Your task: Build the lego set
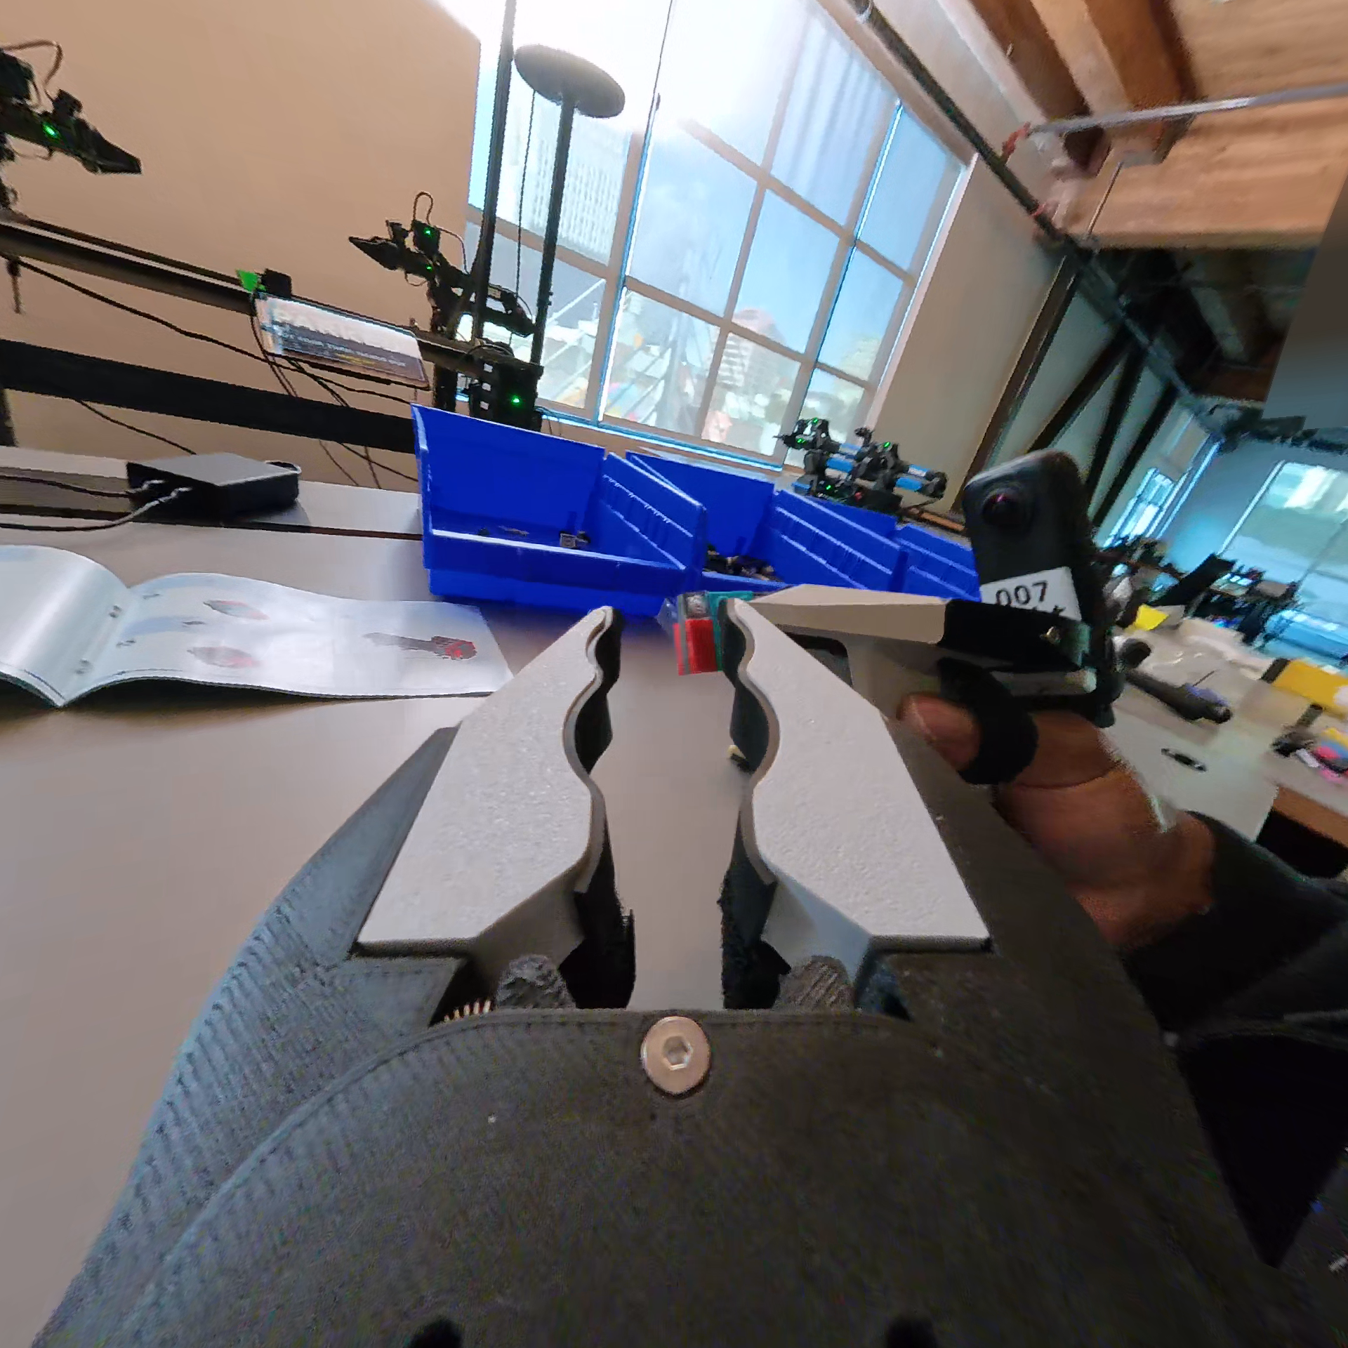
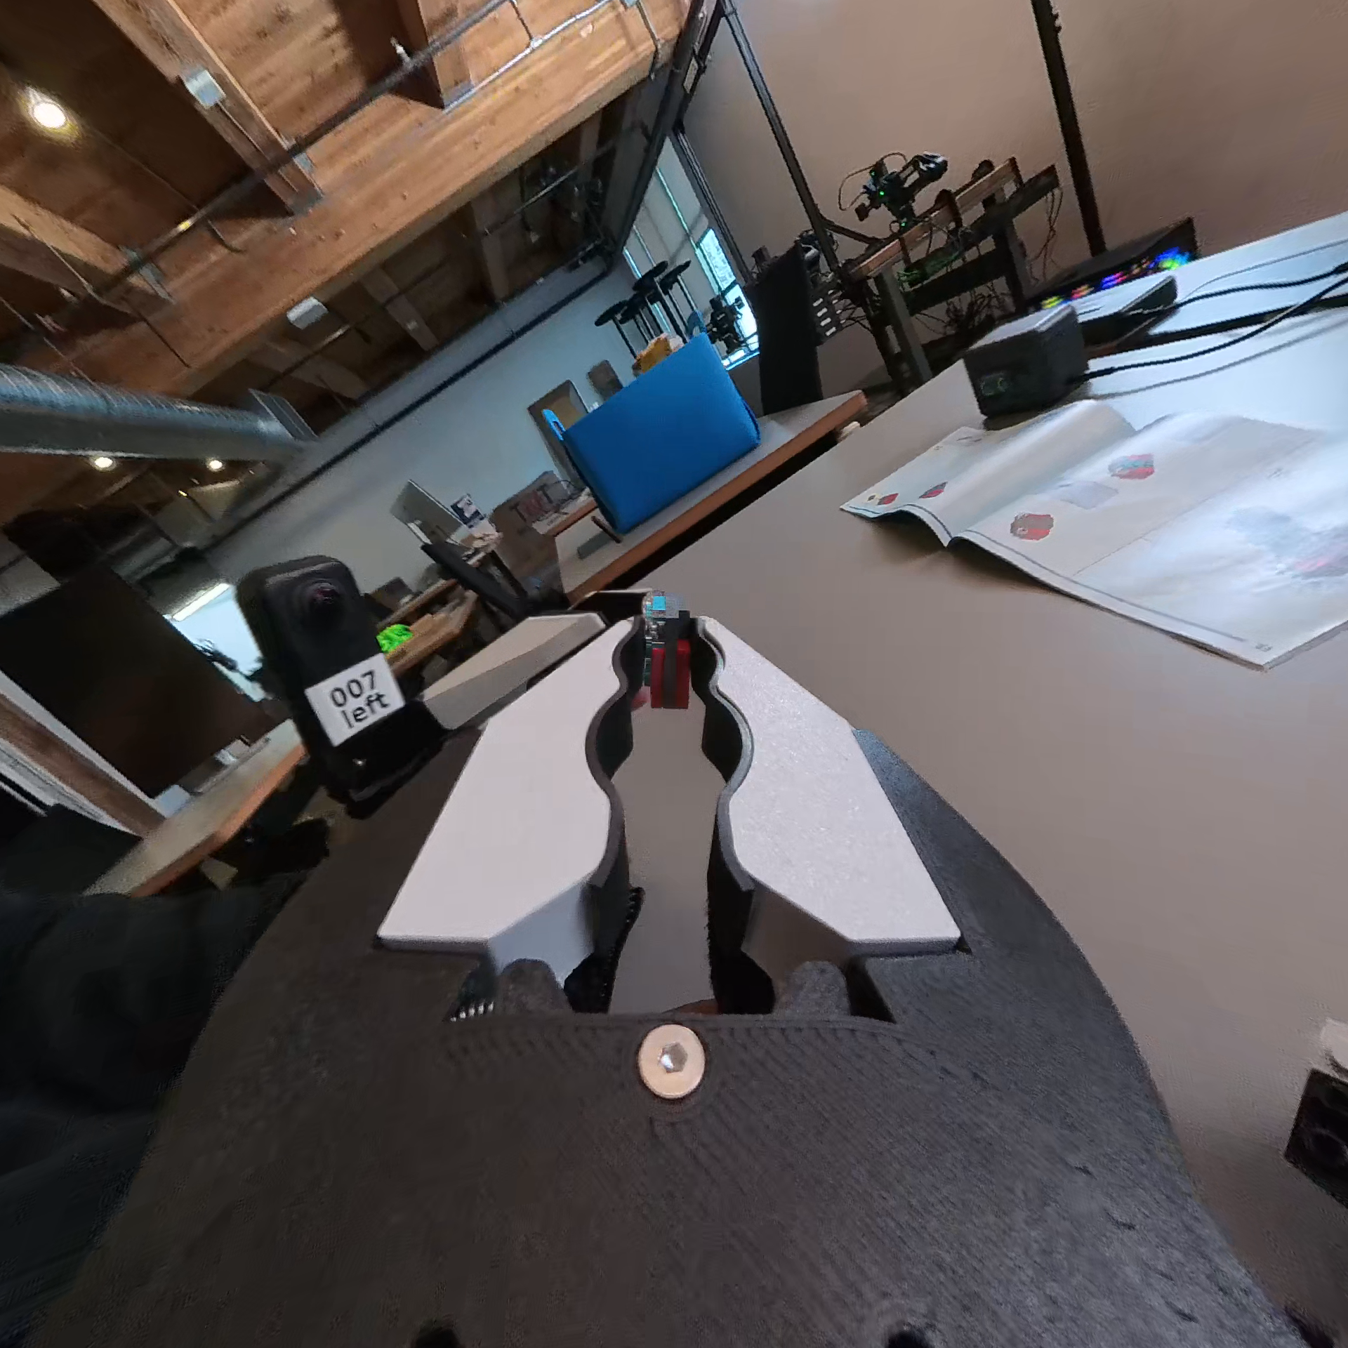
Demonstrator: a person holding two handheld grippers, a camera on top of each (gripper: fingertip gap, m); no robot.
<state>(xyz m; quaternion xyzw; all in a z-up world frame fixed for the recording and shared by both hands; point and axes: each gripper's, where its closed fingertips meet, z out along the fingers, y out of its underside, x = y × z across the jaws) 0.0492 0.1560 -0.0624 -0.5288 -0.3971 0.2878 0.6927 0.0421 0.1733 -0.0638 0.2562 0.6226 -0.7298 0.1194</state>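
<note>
Smooth grey table (image 1: pixel 182 802), right gripper (image 2: pixel 667 627) pinching blocky red lego piece (image 2: pixel 669 678)

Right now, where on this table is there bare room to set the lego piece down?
Bare table runs from the booklet toward the viewer, left of the left gripper. It is crowded near the blue bins and where the right gripper holds the lego piece.

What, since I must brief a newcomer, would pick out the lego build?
Over the grey table, just before the blue bins, find the right tongs. The lego build is pinched at their tips: tiny, red with a teal side and clear top, the only bright thing between grey fingers.
</note>
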